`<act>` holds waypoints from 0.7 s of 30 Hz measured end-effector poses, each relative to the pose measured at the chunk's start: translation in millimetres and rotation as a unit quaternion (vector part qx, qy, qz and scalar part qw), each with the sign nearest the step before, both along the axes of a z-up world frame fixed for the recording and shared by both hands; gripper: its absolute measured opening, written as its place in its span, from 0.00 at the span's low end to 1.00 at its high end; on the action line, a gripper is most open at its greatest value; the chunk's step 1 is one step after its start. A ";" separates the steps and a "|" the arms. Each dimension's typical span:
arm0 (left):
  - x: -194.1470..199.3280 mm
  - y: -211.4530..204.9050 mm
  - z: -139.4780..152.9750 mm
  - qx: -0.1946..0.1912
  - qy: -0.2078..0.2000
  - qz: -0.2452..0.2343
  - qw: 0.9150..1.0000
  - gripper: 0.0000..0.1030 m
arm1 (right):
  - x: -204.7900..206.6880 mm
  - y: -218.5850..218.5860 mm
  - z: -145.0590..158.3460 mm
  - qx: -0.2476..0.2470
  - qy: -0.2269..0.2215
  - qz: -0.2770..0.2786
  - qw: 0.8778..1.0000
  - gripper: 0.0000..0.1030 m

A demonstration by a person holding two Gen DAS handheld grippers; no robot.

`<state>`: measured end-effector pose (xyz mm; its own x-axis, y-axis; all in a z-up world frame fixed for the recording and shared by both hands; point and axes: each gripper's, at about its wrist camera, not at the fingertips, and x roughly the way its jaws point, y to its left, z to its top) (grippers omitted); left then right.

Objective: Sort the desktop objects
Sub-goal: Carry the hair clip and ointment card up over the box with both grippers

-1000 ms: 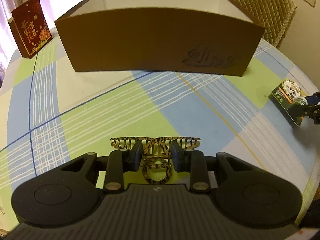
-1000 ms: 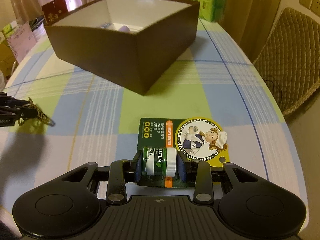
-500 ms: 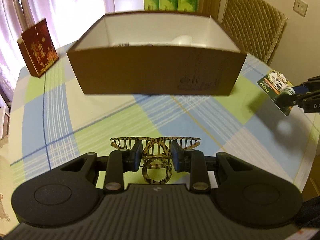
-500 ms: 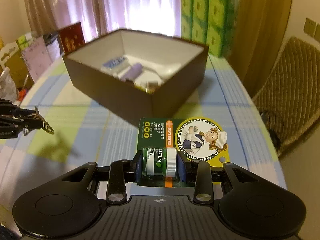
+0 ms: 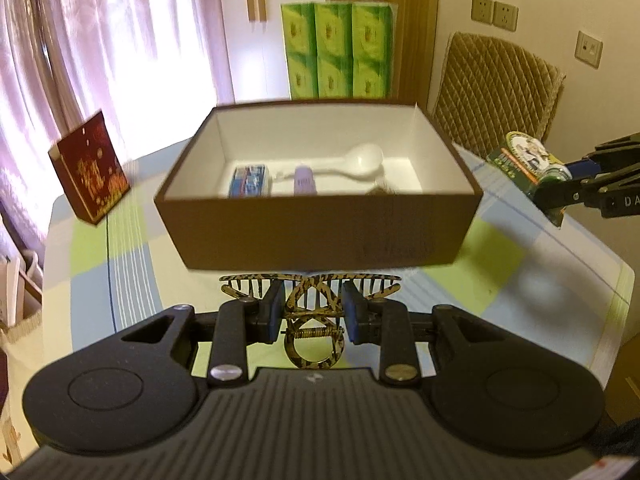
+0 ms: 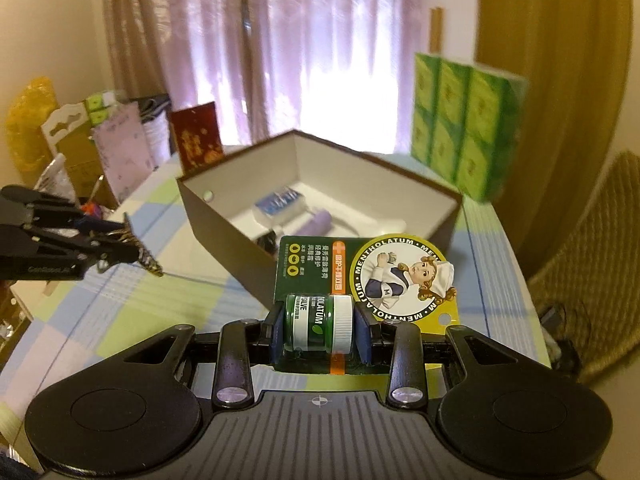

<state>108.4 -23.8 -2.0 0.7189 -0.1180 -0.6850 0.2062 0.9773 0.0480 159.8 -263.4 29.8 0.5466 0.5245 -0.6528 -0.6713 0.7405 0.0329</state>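
On my far left a dark red gift bag (image 5: 91, 168) stands on the checked tablecloth (image 5: 120, 248), well apart from everything else. My left gripper (image 5: 312, 312) is clamped on a tortoiseshell hair clip (image 5: 310, 300): the blue pads press its sides, its toothed wings spread out above my fingertips and its ring handle points back toward me. I hold it in the air just in front of the near wall of the brown box (image 5: 316, 236).

The box sits open in the middle of the table, white inside. On its floor lie a small blue-and-white pack (image 5: 250, 180) at the left, a purple tube (image 5: 305, 178) beside it, and a white spoon (image 5: 352, 162) whose bowl points toward the right rear. Something small and dark lies at the front right of the floor, too blurred for me to name. Behind the box stands a stack of green tissue packs (image 5: 338, 50).

To the right, my right gripper (image 6: 318, 330) is closed on a green ointment jar (image 6: 318, 326) with a white cap, sealed on its green and yellow card (image 6: 360, 268). The jar lies sideways between my pads, and the card rises above them, near the right-hand corner of the box. A quilted chair (image 5: 496, 92) stands beyond the table's right edge.
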 end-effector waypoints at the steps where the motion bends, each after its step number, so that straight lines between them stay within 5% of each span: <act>1: 3.2 0.2 3.7 0.000 -0.005 -0.001 1.000 0.25 | 3.5 3.0 2.0 0.002 -0.002 0.005 1.000 0.31; 21: 79.7 -2.1 39.3 0.012 -0.057 -0.011 0.998 0.25 | 70.7 41.0 -0.8 0.009 -0.006 0.046 0.999 0.31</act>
